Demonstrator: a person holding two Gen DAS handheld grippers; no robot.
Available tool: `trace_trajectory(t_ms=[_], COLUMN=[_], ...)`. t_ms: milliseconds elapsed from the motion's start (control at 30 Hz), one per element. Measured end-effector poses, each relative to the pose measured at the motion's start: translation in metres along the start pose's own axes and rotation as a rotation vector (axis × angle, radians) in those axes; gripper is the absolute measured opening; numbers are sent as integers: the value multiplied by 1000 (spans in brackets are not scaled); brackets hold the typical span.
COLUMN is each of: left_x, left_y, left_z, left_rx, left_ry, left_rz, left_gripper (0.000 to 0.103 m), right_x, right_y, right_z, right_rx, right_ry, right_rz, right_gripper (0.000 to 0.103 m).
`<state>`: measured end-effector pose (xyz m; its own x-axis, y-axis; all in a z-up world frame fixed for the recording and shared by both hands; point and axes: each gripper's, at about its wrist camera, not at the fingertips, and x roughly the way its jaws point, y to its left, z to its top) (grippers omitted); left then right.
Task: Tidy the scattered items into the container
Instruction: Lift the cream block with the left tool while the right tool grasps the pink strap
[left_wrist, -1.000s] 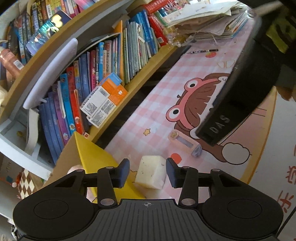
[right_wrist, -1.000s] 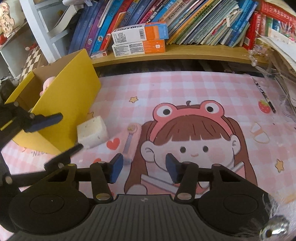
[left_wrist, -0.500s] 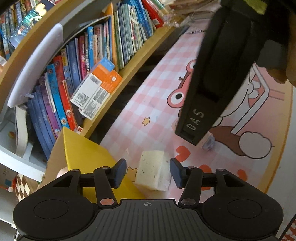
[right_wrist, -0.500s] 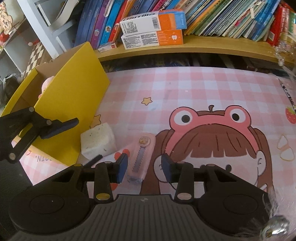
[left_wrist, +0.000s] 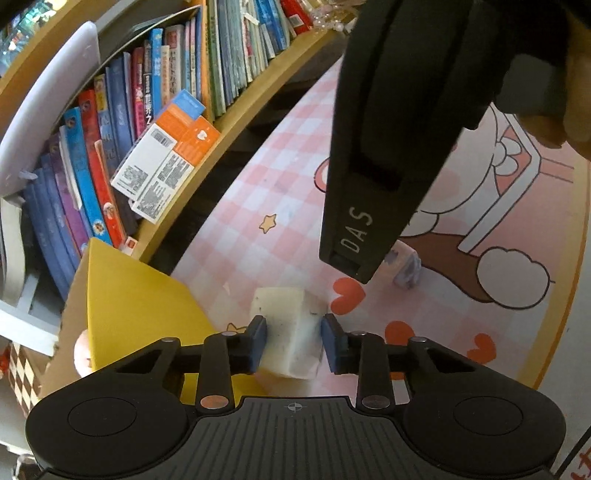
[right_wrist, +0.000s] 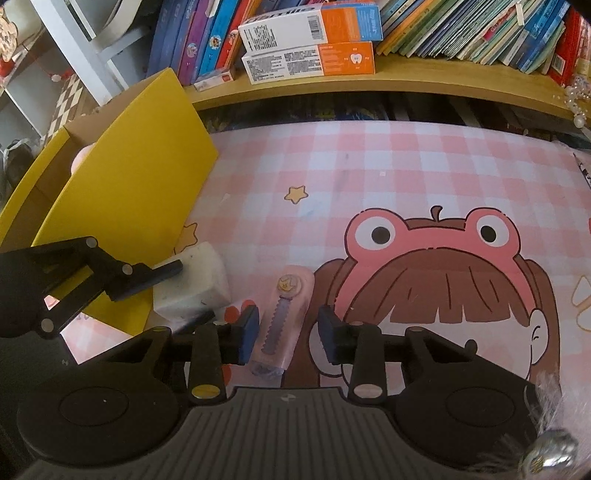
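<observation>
Speckled matt sponge block (left_wrist: 290, 325)

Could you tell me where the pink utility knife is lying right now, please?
In the right wrist view, the pink utility knife lies flat on the checked desk mat, between the open fingers of the right gripper, just right of the white eraser block.

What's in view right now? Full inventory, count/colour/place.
Eraser block: 1, off-white and speckled, on the mat beside the yellow box, between the left fingers.
Utility knife: 1, pink, on the mat between the right fingers.
Yellow box: 1, yellow, left end of the mat; something pink inside.
Desk mat: 1, pink check with cartoon girl.
Toothpaste boxes: 2, white and orange, stacked on the shelf.
Books: many, mixed colours, shelf.
Left gripper: closed on the eraser block.
Right gripper: open, straddling the utility knife.
</observation>
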<state>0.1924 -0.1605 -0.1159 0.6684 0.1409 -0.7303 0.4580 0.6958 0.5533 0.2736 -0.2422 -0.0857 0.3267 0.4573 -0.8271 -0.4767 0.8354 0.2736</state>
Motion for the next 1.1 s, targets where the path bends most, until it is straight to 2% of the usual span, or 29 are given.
trace_trajectory(t_ms=[167,267,467,1100], left_x=[-4,-8,-13,-23], left_y=[1,0,-2,-4], left_z=[-2,-3,-2,2], left_rx=[-18,-21,-19,-11], left_ry=[-17,-25,-37,-80], left_rz=[-13,-24,-30,-42], left_gripper=[18,16,15,15], right_x=[2,3,2,-9], right_y=[1,2,4,5], right_z=[-1,-1,-2,-18], right_rx=[-3,-16,-16,-93], right_ry=[7,8,4,22], right_rz=[3,1,0,-92], right_gripper=[32,31,25,25])
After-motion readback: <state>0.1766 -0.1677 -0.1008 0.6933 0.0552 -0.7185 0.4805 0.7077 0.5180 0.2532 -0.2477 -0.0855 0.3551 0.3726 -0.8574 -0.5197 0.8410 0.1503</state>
